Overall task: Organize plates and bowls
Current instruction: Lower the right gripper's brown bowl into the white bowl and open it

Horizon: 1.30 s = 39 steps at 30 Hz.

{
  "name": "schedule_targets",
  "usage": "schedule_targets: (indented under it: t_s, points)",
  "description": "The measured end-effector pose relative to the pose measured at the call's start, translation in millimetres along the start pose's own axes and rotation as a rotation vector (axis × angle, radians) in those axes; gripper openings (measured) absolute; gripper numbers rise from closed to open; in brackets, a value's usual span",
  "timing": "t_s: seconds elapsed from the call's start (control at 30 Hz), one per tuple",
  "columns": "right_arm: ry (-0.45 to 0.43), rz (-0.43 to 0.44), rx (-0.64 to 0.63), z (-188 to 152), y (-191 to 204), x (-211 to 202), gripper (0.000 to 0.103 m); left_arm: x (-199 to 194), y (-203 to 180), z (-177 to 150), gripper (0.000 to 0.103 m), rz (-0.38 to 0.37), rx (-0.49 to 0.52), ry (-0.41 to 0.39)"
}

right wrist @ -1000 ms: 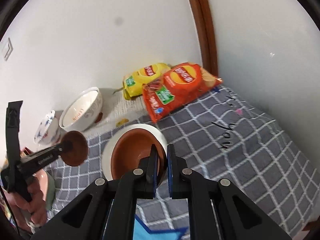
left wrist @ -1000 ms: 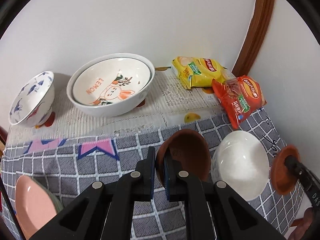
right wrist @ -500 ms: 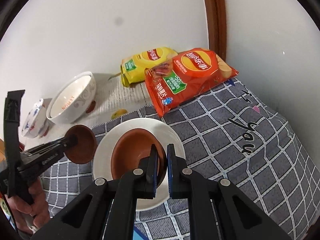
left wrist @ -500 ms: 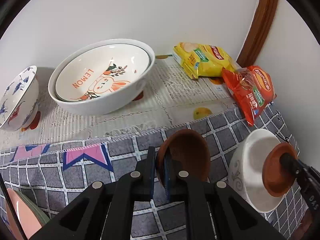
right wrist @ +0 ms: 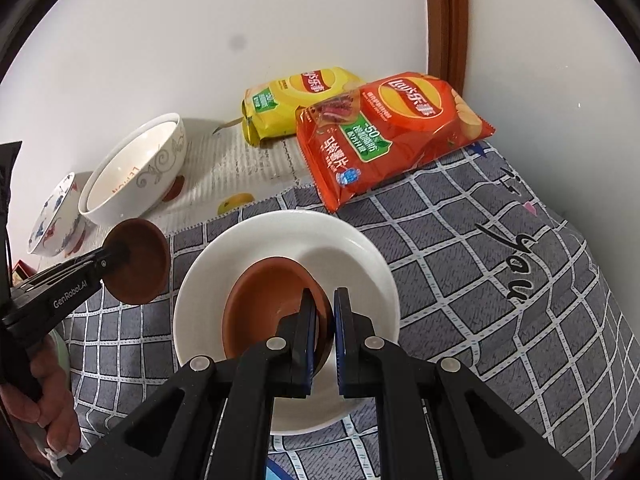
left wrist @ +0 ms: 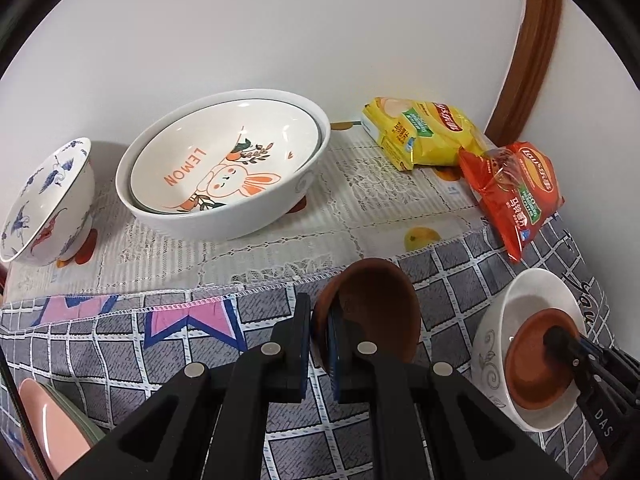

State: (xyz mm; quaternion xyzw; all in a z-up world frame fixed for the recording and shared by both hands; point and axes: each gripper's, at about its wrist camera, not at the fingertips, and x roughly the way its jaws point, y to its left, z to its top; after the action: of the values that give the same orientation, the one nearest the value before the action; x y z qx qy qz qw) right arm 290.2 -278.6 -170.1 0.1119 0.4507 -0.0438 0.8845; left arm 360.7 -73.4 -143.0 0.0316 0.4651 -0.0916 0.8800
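Your right gripper (right wrist: 321, 312) is clamped on the near rim of a brown saucer (right wrist: 264, 304), one finger inside the lip and one outside, and that saucer sits down in the white bowl (right wrist: 352, 248) near the worktop's right edge. Your left gripper (left wrist: 318, 330) is pinched the same way on a second brown saucer (left wrist: 376, 304), held tilted above the checked cloth (left wrist: 120, 344) toward the front middle of the worktop.

Both saucers look like glazed ceramic: stiff, fairly light, but slick and chip-prone. A rim pinch is the right hold, yet it leaves the dish free to pivot, so keep the fingers seated deep over the lip and avoid quick wrist turns. The white bowl is likely heavier and will ring or chip if a saucer drops into it, so lower gently.

The nested lemon bowl pair (left wrist: 224, 168) and the blue-patterned bowl (left wrist: 44, 200) stand along the back edge; these are deeper and heavier, so take them at the rim wall. Pink plates (left wrist: 52, 432) lie at the front left corner. The cloth is soft, so footing there is less steady.
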Motion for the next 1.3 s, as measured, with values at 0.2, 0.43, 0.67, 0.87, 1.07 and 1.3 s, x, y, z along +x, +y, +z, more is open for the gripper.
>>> schedule_targets:
  t_s: [0.2, 0.43, 0.67, 0.87, 1.07, 1.3]
  points:
    - [0.016, -0.002, -0.004, 0, 3, 4, 0.009, 4, 1, -1, 0.008, -0.001, 0.008, 0.011]
    - [0.022, -0.005, -0.01, 2, 4, 6, 0.009, 1, 3, -1, 0.008, -0.014, -0.001, 0.011]
    - [0.032, -0.028, -0.028, 3, 5, 11, 0.009, 0, 4, 0, 0.008, -0.013, -0.008, 0.014]
    - [0.052, -0.092, -0.067, 6, 10, 19, 0.008, -2, 7, 1, 0.008, -0.012, -0.019, 0.012]
    - [0.081, -0.152, -0.11, 10, 16, 25, 0.009, -3, 10, 3, 0.008, -0.012, -0.027, 0.013]
    - [0.103, -0.198, -0.155, 9, 23, 28, 0.013, -7, 9, 3, 0.008, -0.024, -0.026, 0.012]
